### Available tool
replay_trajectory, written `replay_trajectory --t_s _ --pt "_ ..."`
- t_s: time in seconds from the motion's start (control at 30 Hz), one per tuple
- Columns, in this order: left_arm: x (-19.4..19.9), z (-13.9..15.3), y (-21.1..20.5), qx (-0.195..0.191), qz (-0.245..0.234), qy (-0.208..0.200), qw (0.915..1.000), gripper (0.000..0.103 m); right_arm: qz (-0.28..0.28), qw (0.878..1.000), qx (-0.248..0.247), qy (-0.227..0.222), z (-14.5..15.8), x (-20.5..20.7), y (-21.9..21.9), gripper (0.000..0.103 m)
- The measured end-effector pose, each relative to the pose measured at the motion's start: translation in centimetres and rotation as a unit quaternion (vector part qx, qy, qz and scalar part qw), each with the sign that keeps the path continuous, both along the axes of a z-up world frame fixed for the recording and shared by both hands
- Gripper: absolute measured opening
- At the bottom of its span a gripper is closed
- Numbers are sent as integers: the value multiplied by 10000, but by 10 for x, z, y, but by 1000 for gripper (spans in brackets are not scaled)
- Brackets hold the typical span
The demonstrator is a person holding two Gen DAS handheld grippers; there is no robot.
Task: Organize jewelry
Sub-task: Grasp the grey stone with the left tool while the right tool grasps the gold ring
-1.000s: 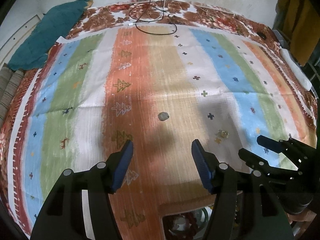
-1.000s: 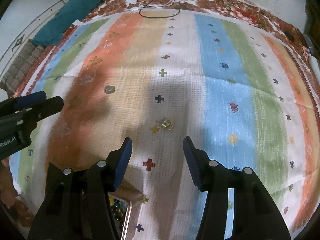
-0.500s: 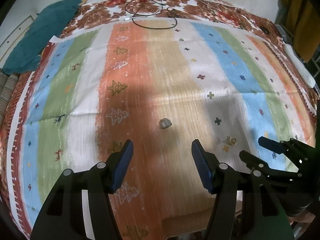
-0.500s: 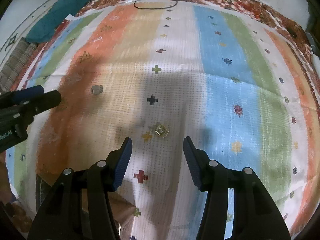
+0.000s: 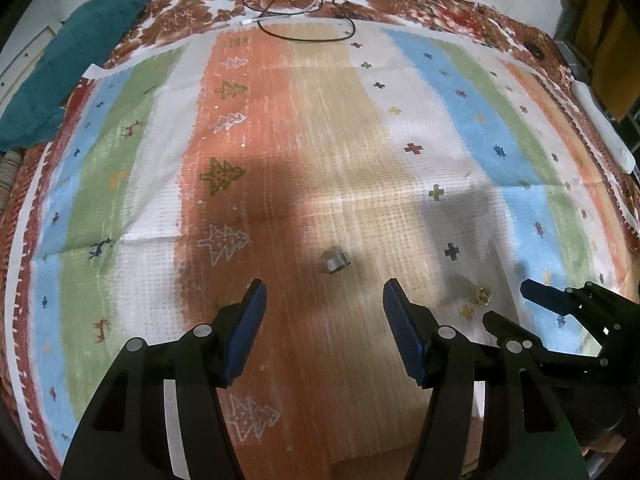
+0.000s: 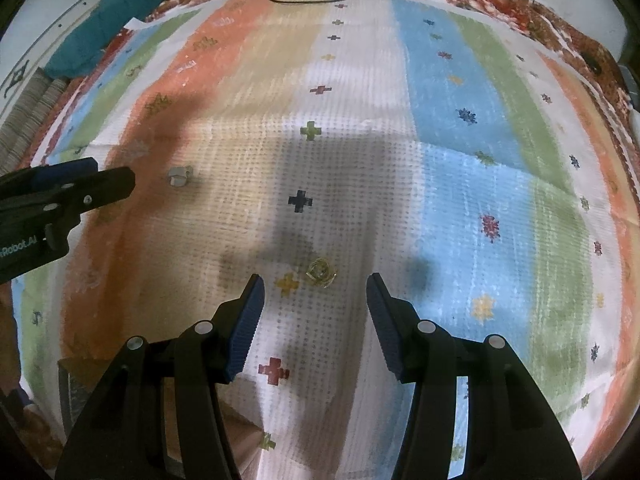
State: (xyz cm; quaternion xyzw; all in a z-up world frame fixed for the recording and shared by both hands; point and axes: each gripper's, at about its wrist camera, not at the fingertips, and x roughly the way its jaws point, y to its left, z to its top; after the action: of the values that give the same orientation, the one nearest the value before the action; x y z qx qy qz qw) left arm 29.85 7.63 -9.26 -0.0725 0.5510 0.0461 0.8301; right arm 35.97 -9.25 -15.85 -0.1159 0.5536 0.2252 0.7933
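Left claw (image 5: 323, 300) hangs apart, empty, above a small silver ring (image 5: 335, 260) on the striped woven cloth (image 5: 340, 128); a black cable (image 5: 304, 20) coils far off. Right claw (image 6: 314, 294) gapes, empty, over a gold ring (image 6: 320, 272); teal fabric (image 6: 120, 12) edges the cloth.

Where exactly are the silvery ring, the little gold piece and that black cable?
silvery ring (image 5: 335, 261): left wrist view, middle of its band.
gold piece (image 6: 320, 271): right wrist view, centre of the tangle.
black cable (image 5: 308, 40): left wrist view, bottom of its loop.

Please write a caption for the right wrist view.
Open right gripper above small gold ring on striped cloth.
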Motion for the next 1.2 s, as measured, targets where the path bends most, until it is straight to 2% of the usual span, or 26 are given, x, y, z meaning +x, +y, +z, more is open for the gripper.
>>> replay_trajectory --t_s 0.37,0.53,0.6,0.77,0.97,1.13,1.2 --pt "18 -19 0 -136 -56 131 9998 60 37 9999 -52 117 -12 9 5 53" --pt "26 -29 1 -197 -85 229 9995 58 68 9997 -74 214 -18 14 9 48" --pt "30 -36 -2 -127 -127 342 9993 52 59 9994 3 327 -21 15 8 47" --pt "36 -42 -3 -200 -162 345 9991 51 26 9995 -31 321 -23 19 9 39" --pt "41 -54 -3 -179 -124 432 9988 40 65 9995 -161 277 -27 20 13 30" --pt "43 -56 2 -230 -73 429 9988 20 122 9994 -221 238 -28 22 19 23" --pt "42 -57 3 -233 -96 424 9988 20 141 9994 -235 207 -28 22 20 19"
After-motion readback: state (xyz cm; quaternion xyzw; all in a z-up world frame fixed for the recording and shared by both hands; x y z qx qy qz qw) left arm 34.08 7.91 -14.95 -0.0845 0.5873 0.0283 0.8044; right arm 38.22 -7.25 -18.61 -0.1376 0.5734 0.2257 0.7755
